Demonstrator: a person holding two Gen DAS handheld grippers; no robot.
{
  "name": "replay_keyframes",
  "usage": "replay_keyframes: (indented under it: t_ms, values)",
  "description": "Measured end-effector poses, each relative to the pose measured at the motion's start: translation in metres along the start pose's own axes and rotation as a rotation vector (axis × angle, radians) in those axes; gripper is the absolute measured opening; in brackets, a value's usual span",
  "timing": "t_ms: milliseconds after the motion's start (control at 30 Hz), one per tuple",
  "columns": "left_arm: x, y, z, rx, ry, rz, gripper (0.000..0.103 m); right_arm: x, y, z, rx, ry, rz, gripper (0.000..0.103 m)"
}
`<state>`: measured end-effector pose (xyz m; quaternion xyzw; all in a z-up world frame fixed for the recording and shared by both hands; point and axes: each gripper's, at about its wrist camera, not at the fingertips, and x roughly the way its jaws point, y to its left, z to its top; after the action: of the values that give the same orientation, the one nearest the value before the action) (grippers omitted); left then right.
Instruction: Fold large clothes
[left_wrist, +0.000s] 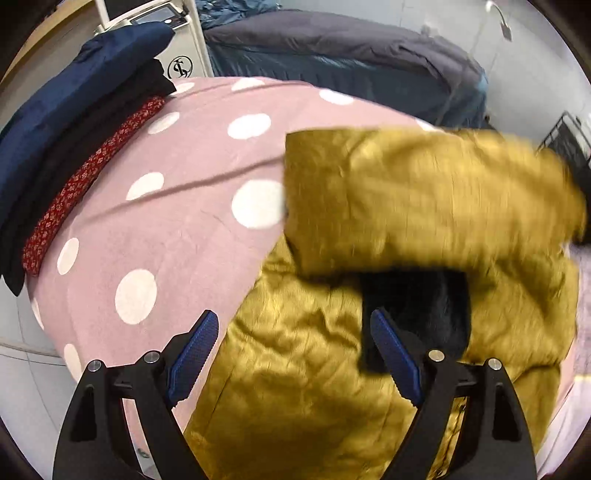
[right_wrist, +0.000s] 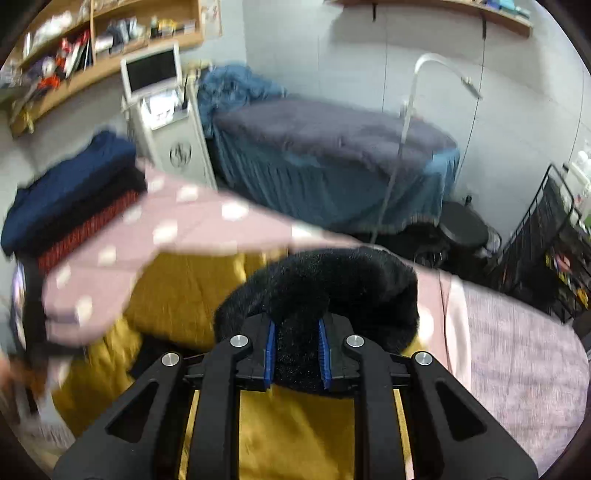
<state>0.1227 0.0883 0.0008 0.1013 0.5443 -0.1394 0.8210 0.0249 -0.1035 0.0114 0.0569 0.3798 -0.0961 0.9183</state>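
A mustard-yellow padded jacket (left_wrist: 388, 206) with a black furry collar (right_wrist: 317, 280) lies on a bed covered by a pink blanket with white dots (left_wrist: 177, 206). My left gripper (left_wrist: 291, 354) is open and empty, hovering over the jacket's near part (left_wrist: 303, 387); a black patch of lining or collar (left_wrist: 417, 314) shows by its right finger. My right gripper (right_wrist: 295, 354) is shut on the black furry collar and holds it up above the yellow jacket (right_wrist: 184, 295). Both views are motion-blurred.
A stack of folded clothes (left_wrist: 62, 122), navy, black and red-patterned, sits at the bed's far left, also in the right wrist view (right_wrist: 70, 195). Behind stand a white machine with a screen (right_wrist: 159, 107), a blue-skirted treatment bed (right_wrist: 332, 155), a black stool (right_wrist: 465, 225) and a wire rack (right_wrist: 546, 236).
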Motion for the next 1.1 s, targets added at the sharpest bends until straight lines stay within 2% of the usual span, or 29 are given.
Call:
replay_keyframes:
  t_ms: [100,167,233,267,300,400,533,633,700,767,867,1000,1100]
  values:
    - [0.007,-0.007,0.006,0.020,0.009,-0.010,0.082,0.030,-0.012,-0.066,0.052,0.198,-0.029,0.019]
    - [0.011,-0.016,0.004,0.051,0.021,-0.021,0.082,0.053,-0.023,-0.112,0.144,0.342,-0.016,0.019]
    - [0.015,-0.025,0.000,0.084,0.037,-0.028,0.082,0.060,-0.030,-0.135,0.249,0.385,0.005,0.020]
    - [0.018,-0.032,-0.003,0.106,0.047,-0.039,0.082,0.060,-0.034,-0.139,0.302,0.387,0.006,0.025]
    - [0.018,-0.036,-0.005,0.118,0.052,-0.043,0.082,0.058,-0.038,-0.140,0.340,0.380,0.005,0.034]
    - [0.014,-0.051,-0.014,0.169,0.033,-0.074,0.082,0.044,-0.048,-0.133,0.456,0.344,-0.009,0.053]
    - [0.000,-0.070,-0.021,0.254,-0.031,-0.087,0.082,0.019,-0.052,-0.116,0.475,0.303,-0.106,0.054]
    - [-0.005,-0.083,-0.017,0.296,-0.052,-0.103,0.082,-0.008,-0.050,-0.097,0.434,0.208,-0.186,0.054]
    - [-0.005,-0.095,-0.011,0.324,-0.062,-0.115,0.082,-0.007,-0.048,-0.085,0.407,0.190,-0.165,0.064]
    - [0.002,-0.108,-0.004,0.356,-0.047,-0.122,0.082,0.005,-0.037,-0.074,0.356,0.208,-0.118,0.065]
    - [0.015,-0.130,0.002,0.431,-0.034,-0.118,0.082,0.028,-0.019,-0.067,0.283,0.250,-0.095,0.065]
    - [0.037,-0.150,0.002,0.523,0.007,-0.090,0.083,0.063,-0.001,-0.078,0.215,0.356,-0.121,0.065]
    - [0.061,-0.154,-0.001,0.553,0.054,-0.049,0.092,0.094,0.000,-0.098,0.140,0.479,-0.168,0.065]
